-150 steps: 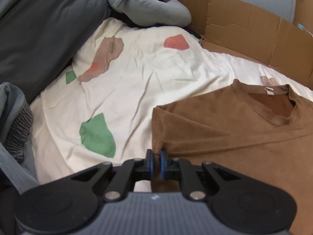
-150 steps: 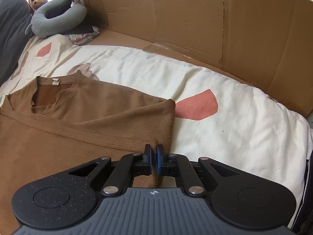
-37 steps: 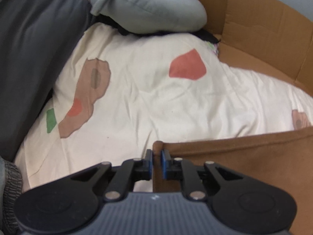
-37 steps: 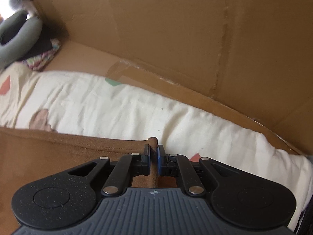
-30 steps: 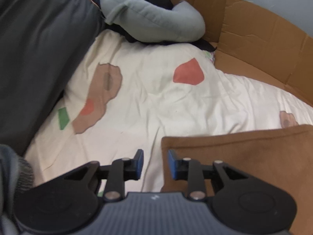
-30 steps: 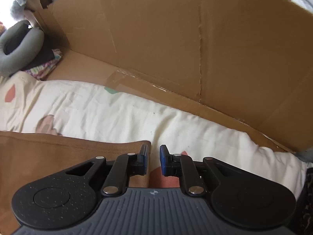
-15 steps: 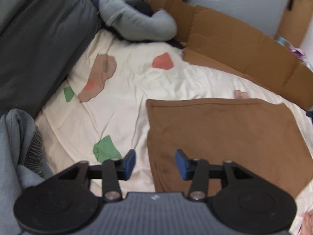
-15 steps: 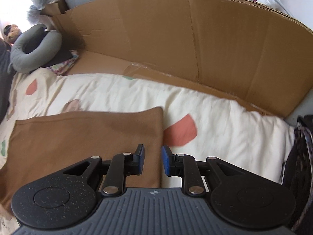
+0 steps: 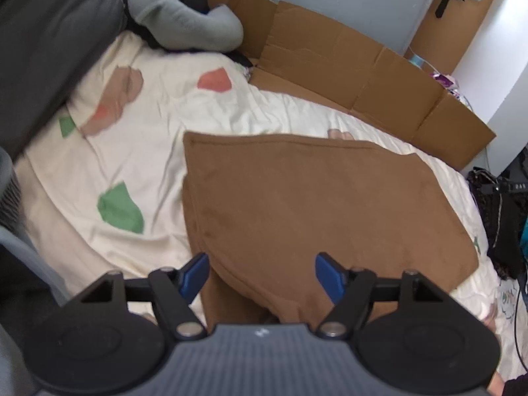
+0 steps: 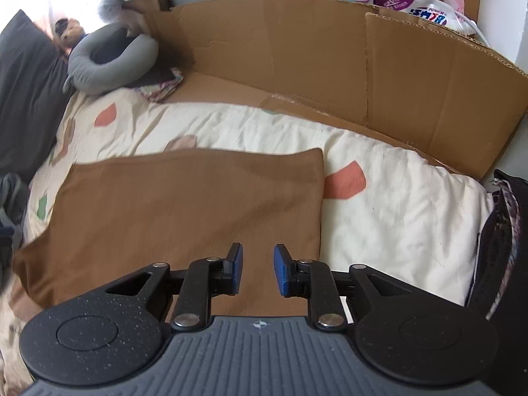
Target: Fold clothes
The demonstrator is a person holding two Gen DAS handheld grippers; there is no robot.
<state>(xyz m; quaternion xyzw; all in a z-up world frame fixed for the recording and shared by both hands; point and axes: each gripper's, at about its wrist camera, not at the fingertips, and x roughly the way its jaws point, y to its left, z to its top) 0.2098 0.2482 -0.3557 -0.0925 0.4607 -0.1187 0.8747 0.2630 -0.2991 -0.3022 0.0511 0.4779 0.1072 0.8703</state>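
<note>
A brown garment [image 9: 297, 204] lies folded flat on the cream bedsheet [image 9: 151, 151], its far edge straight and its collar hidden inside the fold. In the left wrist view my left gripper [image 9: 262, 274] hovers above the garment's near left part, jaws wide apart and still opening, nothing pressed between the blue pads. The same brown garment [image 10: 184, 204] fills the left half of the right wrist view. My right gripper [image 10: 258, 270] hangs over its near right edge, jaws a little apart and opening, holding nothing.
Cardboard panels [image 10: 330, 59] wall the far side of the bed. A grey neck pillow [image 9: 178, 19] and a dark cushion [image 9: 43, 52] sit at the far left. Dark clothing [image 10: 505, 247] is piled at the right edge. The cream bedsheet [image 10: 396, 217] has coloured patches.
Both grippers let go of the garment's folded-over corners, opened, and pulled back and upward. The garment now lies flat, doubled over, with more of the bed in view.
</note>
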